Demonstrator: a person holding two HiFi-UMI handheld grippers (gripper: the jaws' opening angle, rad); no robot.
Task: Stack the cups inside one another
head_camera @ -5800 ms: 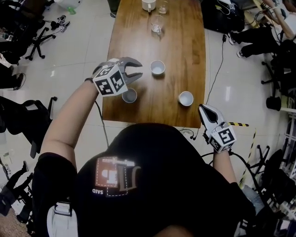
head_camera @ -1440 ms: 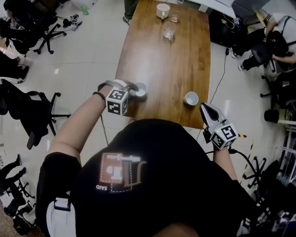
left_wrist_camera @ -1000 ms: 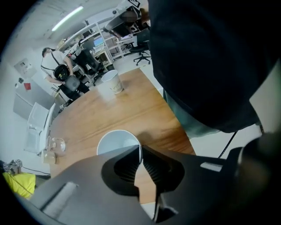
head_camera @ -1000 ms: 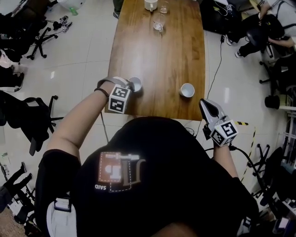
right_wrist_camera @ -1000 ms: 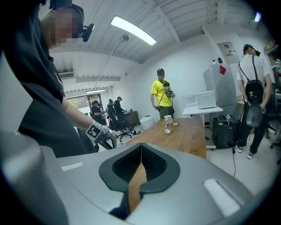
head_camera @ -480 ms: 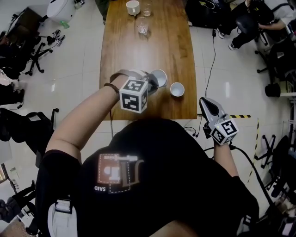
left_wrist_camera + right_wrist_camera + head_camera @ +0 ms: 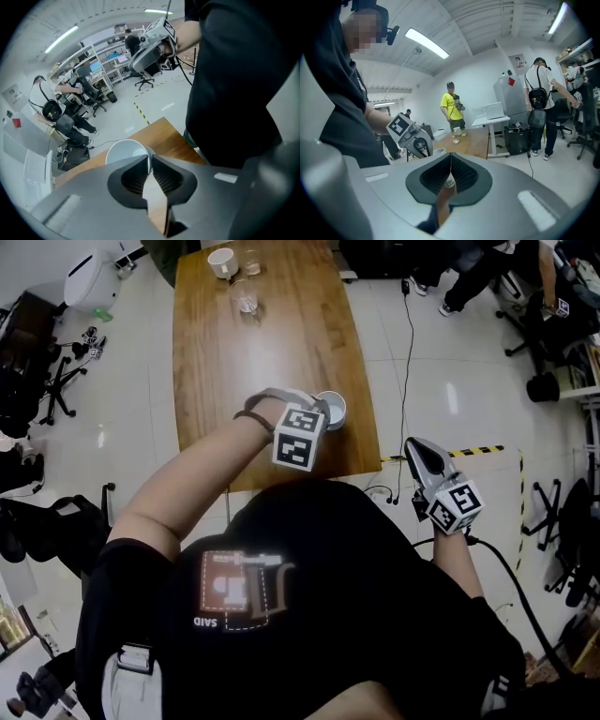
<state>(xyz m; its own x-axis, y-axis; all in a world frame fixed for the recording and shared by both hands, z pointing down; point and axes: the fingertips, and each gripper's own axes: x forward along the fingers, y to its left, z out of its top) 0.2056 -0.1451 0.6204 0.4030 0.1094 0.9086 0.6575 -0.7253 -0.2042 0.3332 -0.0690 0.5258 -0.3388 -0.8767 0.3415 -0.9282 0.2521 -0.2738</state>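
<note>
My left gripper (image 7: 321, 412) hangs over the wooden table (image 7: 234, 362) near its front right corner, pointing steeply down. Its jaws pinch the rim of a white cup (image 7: 332, 408), which the left gripper view shows as a round white cup (image 7: 124, 149) with a second rim edge beside it. The jaws (image 7: 150, 160) have just been opening slightly, and the rim is still between the pads. No other separate cup shows on the table; whether one sits under the held cup I cannot tell. My right gripper (image 7: 416, 450) is shut and empty, off the table's right side over the floor.
A clear glass (image 7: 246, 299), a white mug (image 7: 221, 261) and another glass (image 7: 250, 260) stand at the table's far end. Office chairs (image 7: 42, 390) stand to the left. Black-and-yellow floor tape (image 7: 478, 452) and a cable (image 7: 405, 381) lie to the right. People stand beyond the table.
My left gripper has carried its cup to the right and slightly up, to where the lone cup stood. That cup no longer shows apart. The right gripper shifted only a little.
</note>
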